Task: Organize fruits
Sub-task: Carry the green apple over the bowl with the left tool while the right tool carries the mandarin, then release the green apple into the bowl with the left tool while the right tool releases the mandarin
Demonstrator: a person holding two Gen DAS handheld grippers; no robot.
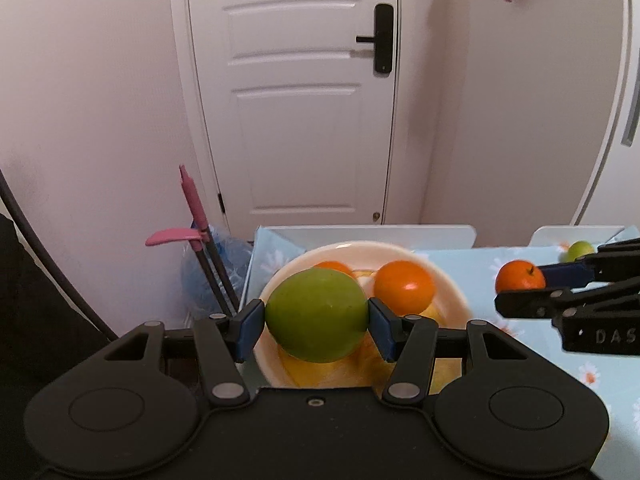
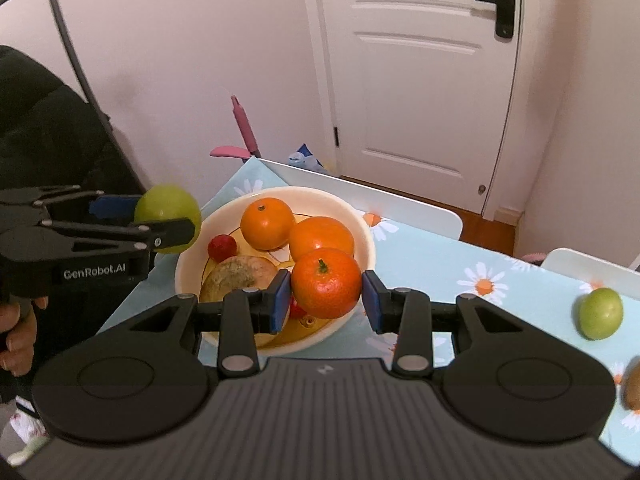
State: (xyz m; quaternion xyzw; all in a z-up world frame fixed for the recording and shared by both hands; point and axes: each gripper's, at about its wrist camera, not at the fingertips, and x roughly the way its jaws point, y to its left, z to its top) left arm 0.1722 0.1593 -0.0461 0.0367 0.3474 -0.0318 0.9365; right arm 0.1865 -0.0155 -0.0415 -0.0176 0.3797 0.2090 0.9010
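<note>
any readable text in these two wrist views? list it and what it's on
"GenRobot.AI": white print on the side of the left gripper body, right wrist view.
"DAS": embossed letters on the side of the right gripper body, left wrist view; cut off by the frame edge, so the word is incomplete.
A small mark on the right gripper's top plate is a logo, not readable text.

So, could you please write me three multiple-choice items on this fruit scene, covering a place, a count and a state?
1. Where is the second green apple?
A. in the bowl
B. on the tablecloth
C. on the floor

2. How many oranges lie in the bowl?
A. two
B. four
C. none

3. What does the right gripper hold?
A. nothing
B. a strawberry
C. an orange

Key: 1 B, it lies on the daisy cloth apart from the bowl; 2 A, two lie behind the held one; 3 C, both pads press it.
</note>
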